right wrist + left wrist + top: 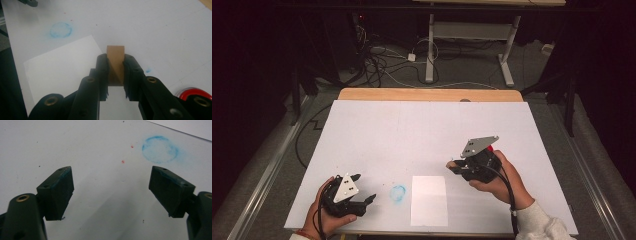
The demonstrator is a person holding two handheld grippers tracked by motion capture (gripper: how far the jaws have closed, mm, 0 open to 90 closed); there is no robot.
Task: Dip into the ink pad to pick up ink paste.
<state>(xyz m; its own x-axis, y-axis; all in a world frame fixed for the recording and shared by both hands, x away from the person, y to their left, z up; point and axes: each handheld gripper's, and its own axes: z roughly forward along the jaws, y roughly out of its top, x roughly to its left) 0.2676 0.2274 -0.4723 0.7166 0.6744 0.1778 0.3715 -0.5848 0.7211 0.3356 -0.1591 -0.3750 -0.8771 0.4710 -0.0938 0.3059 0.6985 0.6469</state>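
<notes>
1. The right gripper [115, 75] is clamped on a small brown block [115, 62] that stands up between its jaws.
2. The white sheet [429, 200] lies just to its left on the bench [422, 130].
3. The left gripper [362, 189], wide open and empty, rests beyond the blue smudge [398, 193].

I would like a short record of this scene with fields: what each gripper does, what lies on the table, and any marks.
left gripper: open, holds nothing, near the table's front edge
right gripper: shut on a brown block, above the table
table: white surface
white sheet: lies flat near the front edge
blue ring mark: smudge on the table beside the sheet
red round thing: beside the right gripper, kind unclear
</notes>
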